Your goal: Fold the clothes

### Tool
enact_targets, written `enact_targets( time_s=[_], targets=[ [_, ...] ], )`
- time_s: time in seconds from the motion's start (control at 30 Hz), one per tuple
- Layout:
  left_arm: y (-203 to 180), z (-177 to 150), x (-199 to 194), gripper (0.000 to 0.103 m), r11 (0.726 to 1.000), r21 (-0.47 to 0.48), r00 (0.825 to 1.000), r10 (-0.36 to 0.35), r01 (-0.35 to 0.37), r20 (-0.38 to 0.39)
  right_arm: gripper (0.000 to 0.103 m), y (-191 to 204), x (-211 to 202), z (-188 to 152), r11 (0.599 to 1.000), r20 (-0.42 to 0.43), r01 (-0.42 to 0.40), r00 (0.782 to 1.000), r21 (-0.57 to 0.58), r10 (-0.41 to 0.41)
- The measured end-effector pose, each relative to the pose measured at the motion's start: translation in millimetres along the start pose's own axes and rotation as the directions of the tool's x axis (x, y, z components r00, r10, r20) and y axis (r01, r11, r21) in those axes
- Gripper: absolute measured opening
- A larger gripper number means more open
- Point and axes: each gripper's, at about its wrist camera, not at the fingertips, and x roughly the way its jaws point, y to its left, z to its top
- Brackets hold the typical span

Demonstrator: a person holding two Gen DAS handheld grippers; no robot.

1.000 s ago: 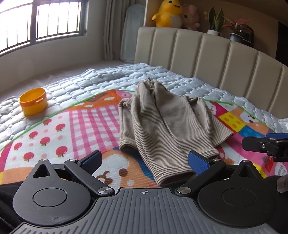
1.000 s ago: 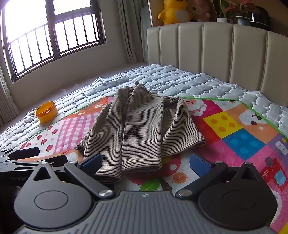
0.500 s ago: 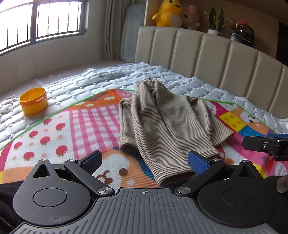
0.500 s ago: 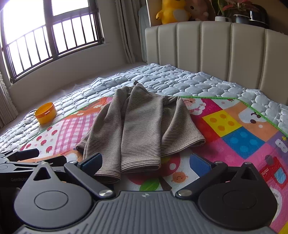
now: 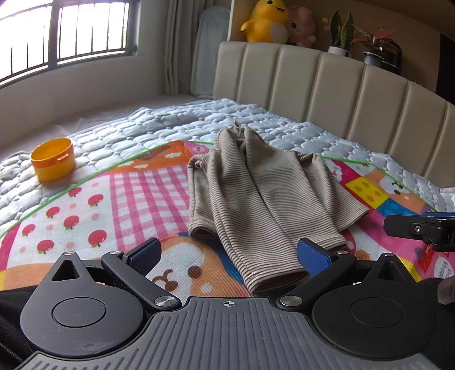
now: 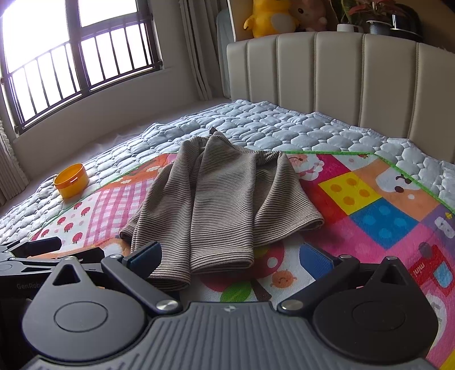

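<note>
A cartoon play mat [image 6: 366, 193] covers the quilted bed; its pink corner reads "mini". The striped brown top [image 6: 219, 205] lies folded on it, just ahead of both tools. The left gripper [image 5: 227, 254], partly marked "GenRob", and the right gripper [image 6: 230, 256] both gape, empty.

Orange tub [image 5: 52, 162] on quilt [image 5: 159, 125], plush duck [image 5: 263, 21] behind headboard [image 5: 327, 82].

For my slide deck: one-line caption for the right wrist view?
Open right gripper hovers before a striped garment on a colourful mat.
</note>
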Motion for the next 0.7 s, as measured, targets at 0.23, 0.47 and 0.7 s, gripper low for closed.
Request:
enact_targets(
  time_s=[0.23,0.47,0.7],
  targets=[
    [0.4,0.0,0.4,0.103,1.0,-0.004,1.0,0.0,0.0,-0.003,0.103,-0.3,-0.4,0.4,1.0,-0.002,0.0,1.0,0.003,0.0],
    [0.9,-0.1,0.4,0.103,1.0,-0.005,1.0,-0.001,0.0,-0.005,0.103,0.3,0.3,1.1,1.0,-0.006,0.001,1.0,0.005,-0.001],
    [1.2,0.2,0.5,0.103,1.0,-0.007,1.0,-0.001,0.001,-0.007,0.103,-0.3,0.9,-0.1,1.0,-0.008,0.005,1.0,0.008,-0.004]
  ],
)
